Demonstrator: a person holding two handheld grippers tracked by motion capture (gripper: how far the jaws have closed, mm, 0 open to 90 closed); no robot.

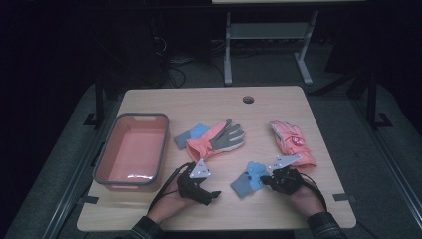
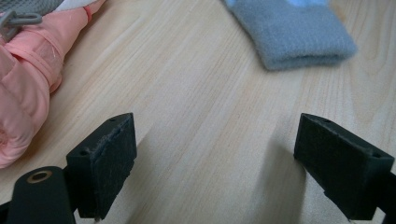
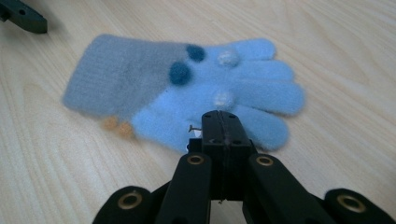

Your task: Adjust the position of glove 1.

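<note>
I work over the wooden table (image 1: 209, 102), which carries everything within easy reach. Largest on it is the pink bin (image 1: 132, 149) with a grey rim at the left, empty, and I judge it is where the gloves go. Next is the pink and grey glove (image 1: 216, 139) lying near the middle with a small blue glove (image 1: 192, 134) tucked partly under it, and a second pink glove (image 1: 292, 142) to the right bearing a white mark I cannot read. The light blue knit glove (image 3: 187, 88) lies flat near the front edge, just ahead of my right gripper (image 3: 222, 128), whose jaws are pressed together on nothing, tips close above it. My left gripper (image 2: 215, 158) stands wide, resting over bare wood.
</note>
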